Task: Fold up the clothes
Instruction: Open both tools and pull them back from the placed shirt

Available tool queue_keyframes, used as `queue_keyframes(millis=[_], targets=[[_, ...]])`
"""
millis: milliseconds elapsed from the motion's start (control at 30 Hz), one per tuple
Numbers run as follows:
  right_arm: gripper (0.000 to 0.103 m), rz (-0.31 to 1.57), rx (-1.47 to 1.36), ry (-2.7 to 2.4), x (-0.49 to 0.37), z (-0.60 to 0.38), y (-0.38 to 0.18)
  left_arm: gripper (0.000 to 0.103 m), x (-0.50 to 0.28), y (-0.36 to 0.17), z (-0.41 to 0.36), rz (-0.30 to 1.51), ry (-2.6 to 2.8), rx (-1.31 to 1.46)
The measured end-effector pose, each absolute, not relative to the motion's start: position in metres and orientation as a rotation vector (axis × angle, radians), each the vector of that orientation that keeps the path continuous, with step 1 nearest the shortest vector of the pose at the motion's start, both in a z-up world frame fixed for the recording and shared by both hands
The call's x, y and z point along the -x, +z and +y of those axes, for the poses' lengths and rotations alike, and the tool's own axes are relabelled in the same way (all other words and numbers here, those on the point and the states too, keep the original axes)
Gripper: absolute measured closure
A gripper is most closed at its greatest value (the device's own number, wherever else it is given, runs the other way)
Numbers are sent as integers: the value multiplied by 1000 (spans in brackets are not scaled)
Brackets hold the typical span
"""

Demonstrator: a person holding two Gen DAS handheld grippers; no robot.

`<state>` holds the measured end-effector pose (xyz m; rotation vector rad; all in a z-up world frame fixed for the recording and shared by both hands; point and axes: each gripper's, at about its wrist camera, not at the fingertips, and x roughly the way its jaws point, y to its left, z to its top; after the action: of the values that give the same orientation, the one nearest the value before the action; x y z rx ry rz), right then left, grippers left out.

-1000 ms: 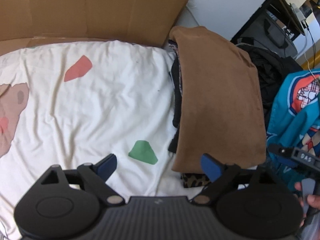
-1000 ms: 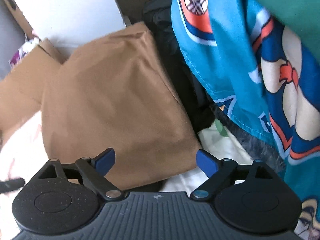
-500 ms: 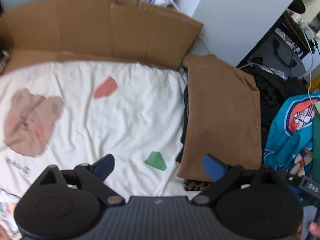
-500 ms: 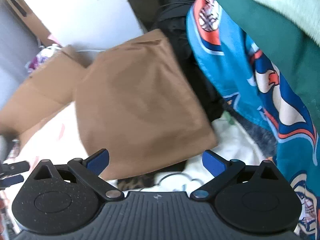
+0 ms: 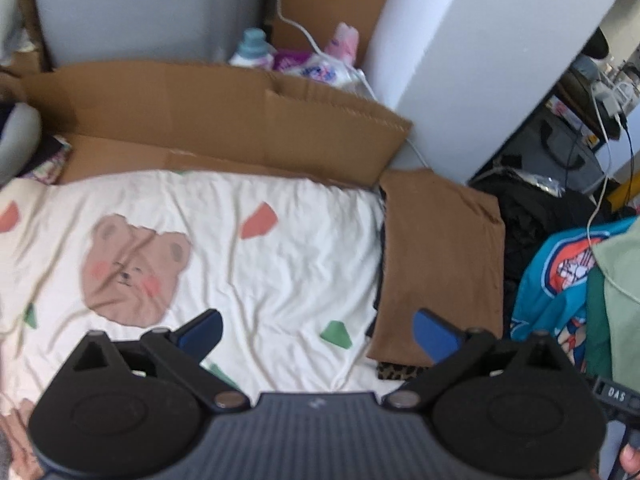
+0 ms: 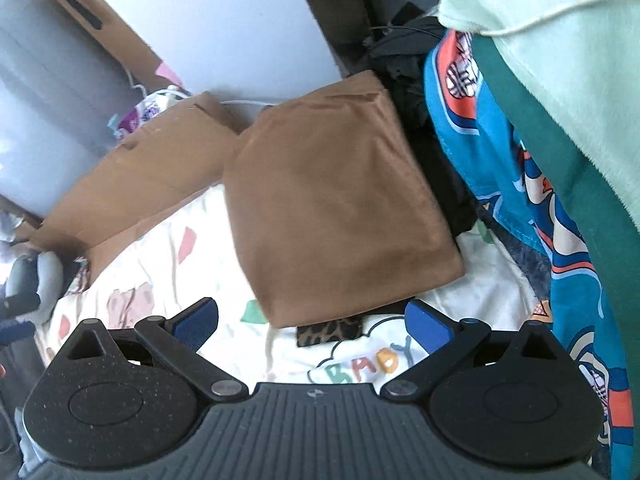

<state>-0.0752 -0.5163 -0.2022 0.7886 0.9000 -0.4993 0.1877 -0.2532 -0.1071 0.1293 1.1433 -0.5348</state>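
The soft brown folded cloth (image 5: 440, 256) is done. It lies flat on top of a small pile, at about three o'clock on the white bed sheet with a bear picture (image 5: 224, 248), and a spotty leopard cloth (image 6: 330, 330) peeks out under it. The left gripper (image 5: 316, 330) has its blue fingers wide apart and holds nothing. The right gripper (image 6: 312, 324) is the same. More is left, I think: a bright blue cartoon shirt (image 6: 520, 184) and black clothes (image 5: 536, 216) wait at three o'clock, not folded.
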Motion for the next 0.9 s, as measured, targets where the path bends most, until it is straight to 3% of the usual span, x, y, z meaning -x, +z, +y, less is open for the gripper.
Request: queue_keyframes(millis=[900], targets=[[1,980,-614,-361,66,-440,-44,1,-153,68,-106,1074,-437,-155]])
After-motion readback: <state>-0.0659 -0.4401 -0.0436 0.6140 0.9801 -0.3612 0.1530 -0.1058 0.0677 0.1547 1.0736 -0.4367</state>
